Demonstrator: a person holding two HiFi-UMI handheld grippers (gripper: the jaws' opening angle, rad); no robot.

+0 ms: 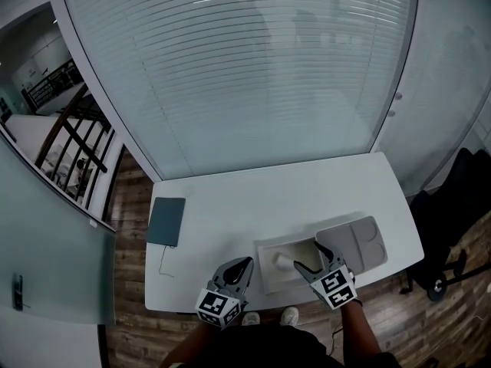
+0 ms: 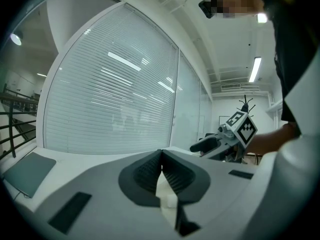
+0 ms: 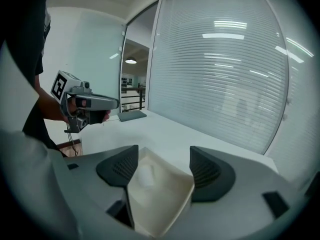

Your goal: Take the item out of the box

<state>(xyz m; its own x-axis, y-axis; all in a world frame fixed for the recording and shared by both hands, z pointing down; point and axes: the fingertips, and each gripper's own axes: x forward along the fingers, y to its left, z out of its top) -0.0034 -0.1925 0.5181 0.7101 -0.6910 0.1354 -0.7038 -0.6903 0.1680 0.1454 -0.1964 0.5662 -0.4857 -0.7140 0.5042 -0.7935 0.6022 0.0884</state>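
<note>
On a white table [image 1: 230,198] before a wall of slatted blinds, a flat dark-teal rectangular pad [image 1: 166,221] is lying at the far left, a thin cord trailing from it that is too fine to trace. Next, the grey plastic left gripper [image 2: 161,156] is hovering at the table's near edge, pointing almost level, its ribbed dark pads pressing together on nothing; a pale block showing just under them is too blurred to identify. To its right, a shallow cream-coloured rectangular box [image 1: 265,276] is sitting open, and inside, toward its left end, a small white cylinder-shaped item [image 1: 282,261] is resting, smeared to a soft blob in the right gripper view. The right gripper [image 3: 163,151] is tilting down over the box, jaws standing well apart and touching neither item nor walls. Its marker cube is covering the hand in the head view, leaving only a forearm showing. Furthest right, a grey moulded lid [image 1: 360,242] with rounded recesses is lying against the box, partly covered by the gripper.
</note>
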